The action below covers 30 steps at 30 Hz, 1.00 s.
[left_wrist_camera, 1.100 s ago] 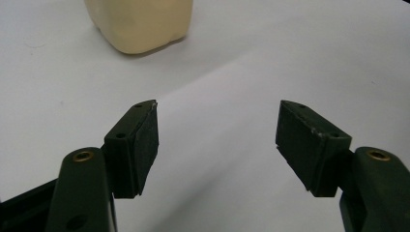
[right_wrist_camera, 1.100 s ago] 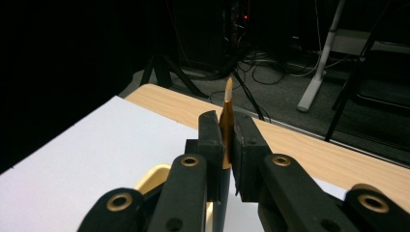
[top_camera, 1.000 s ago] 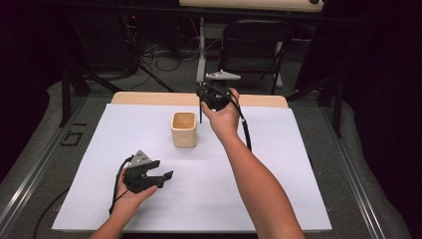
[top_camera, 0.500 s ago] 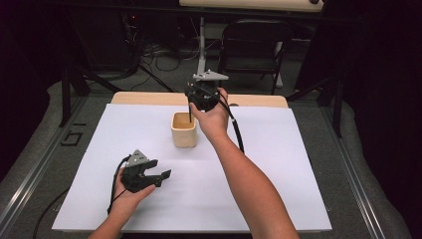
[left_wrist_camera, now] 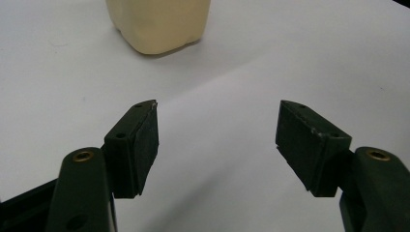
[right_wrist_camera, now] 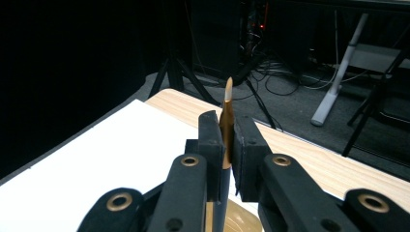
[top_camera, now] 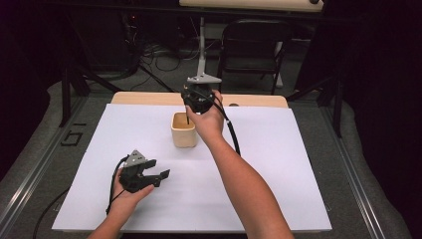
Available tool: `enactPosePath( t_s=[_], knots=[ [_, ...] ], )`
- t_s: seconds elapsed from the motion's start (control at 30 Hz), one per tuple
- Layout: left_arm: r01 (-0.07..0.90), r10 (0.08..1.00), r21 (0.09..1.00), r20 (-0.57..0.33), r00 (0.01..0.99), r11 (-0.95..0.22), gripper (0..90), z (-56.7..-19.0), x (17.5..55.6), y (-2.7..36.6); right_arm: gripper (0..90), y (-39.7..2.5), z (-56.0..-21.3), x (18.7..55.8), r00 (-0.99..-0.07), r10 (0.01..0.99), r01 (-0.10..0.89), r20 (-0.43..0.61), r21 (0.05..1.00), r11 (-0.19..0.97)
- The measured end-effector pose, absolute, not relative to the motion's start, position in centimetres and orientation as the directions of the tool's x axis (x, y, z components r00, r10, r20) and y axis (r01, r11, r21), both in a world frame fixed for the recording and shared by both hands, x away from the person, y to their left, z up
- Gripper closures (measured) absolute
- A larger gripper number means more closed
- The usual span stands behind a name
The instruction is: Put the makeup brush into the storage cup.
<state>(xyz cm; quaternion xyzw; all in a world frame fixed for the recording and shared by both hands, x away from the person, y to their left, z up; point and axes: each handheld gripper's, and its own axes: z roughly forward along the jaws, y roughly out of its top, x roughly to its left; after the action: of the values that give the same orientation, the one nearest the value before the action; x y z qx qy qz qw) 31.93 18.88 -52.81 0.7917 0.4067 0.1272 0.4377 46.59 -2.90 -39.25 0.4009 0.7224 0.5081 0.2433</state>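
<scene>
Your right hand-held gripper [top_camera: 187, 115] is clenched on a thin, gold-brown stick [right_wrist_camera: 226, 121], its 2 jaws pressed against either side of it. In the right gripper view the stick stands between the pads, its tip rising past them and its lower part running down toward the rim of the cup below. From the high view, you hold this hand-held gripper just above the cream cup [top_camera: 183, 130], with the dark lower end of the stick reaching into the cup's mouth.

Your left hand-held gripper [top_camera: 160, 177] is released: its 2 jaws stand wide apart with nothing between them. It sits in your left hand [top_camera: 127, 195] low over the white tabletop [top_camera: 278, 164], well apart from the cup. In the left gripper view the cup's base shows ahead of the open jaws, up and to the left.
</scene>
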Motion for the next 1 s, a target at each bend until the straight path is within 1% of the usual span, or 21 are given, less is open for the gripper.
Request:
enactPosePath(
  t_s=[0.33, 0.53, 0.83, 1.0],
  knots=[
    [0.532, 0.754, 0.797, -0.156, 0.638, -0.285, 32.2, -52.8, 32.0, 18.8, 84.1, -2.5, -39.4, 46.5, -0.566, 0.823, 0.329, 0.049, 0.929, 0.170],
    [0.540, 0.757, 0.794, -0.163, 0.633, -0.280, 32.2, -52.8, 31.9, 18.9, 84.1, -2.2, -39.8, 46.3, -0.575, 0.818, 0.326, 0.025, 0.924, 0.200],
    [0.539, 0.757, 0.797, -0.169, 0.631, -0.272, 32.2, -52.8, 32.0, 18.9, 84.1, -2.6, -41.2, 46.6, -0.567, 0.822, 0.347, 0.040, 0.917, 0.195],
    [0.537, 0.755, 0.797, -0.165, 0.634, -0.277, 32.2, -52.8, 32.0, 19.0, 84.1, -2.3, -42.3, 46.5, -0.573, 0.819, 0.365, 0.030, 0.904, 0.223]
  ],
)
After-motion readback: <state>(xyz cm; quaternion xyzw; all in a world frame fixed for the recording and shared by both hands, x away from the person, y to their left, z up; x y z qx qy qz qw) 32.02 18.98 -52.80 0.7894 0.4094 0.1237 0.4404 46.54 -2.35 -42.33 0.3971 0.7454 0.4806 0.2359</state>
